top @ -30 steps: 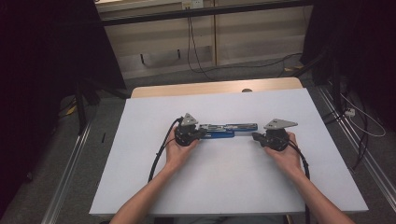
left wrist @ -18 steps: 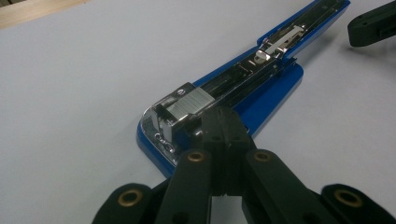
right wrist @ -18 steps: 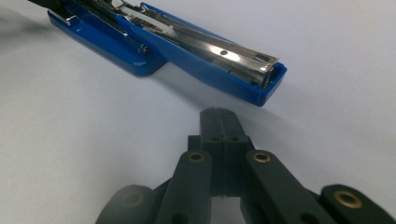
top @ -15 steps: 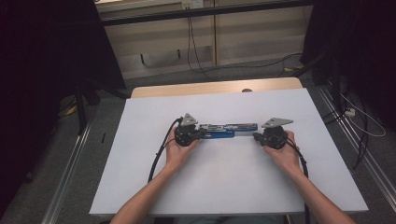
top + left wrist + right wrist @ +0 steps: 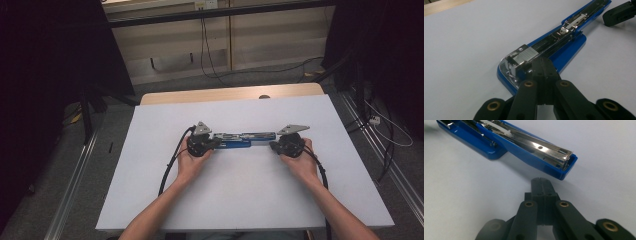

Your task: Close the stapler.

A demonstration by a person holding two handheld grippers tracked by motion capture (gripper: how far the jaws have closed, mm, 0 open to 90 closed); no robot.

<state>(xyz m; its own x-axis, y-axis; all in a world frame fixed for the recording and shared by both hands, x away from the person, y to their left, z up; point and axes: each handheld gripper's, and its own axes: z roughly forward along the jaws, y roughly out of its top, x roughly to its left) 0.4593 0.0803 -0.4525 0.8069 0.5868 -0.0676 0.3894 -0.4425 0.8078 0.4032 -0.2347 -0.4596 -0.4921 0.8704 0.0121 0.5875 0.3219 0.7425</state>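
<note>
High view: blue stapler [image 5: 239, 140] swung fully open, lying flat mid-sheet on the white table [image 5: 240, 200] between left gripper [image 5: 214, 144] and right gripper [image 5: 273, 145].

Left gripper view: jaws pressed together, empty, tips resting on the staple-magazine end [image 5: 524, 56].

Right gripper view: jaws also together, empty, just short of the stapler's far tip [image 5: 564, 163].

Looks like closing or reloading; next the right gripper must meet that tip and fold it over.

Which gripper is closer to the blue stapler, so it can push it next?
Left, probably. The left gripper has its shut jaws right at the stapler, at its staple end. The right gripper, also shut, sits a little short of the other end, with bare table between.
</note>
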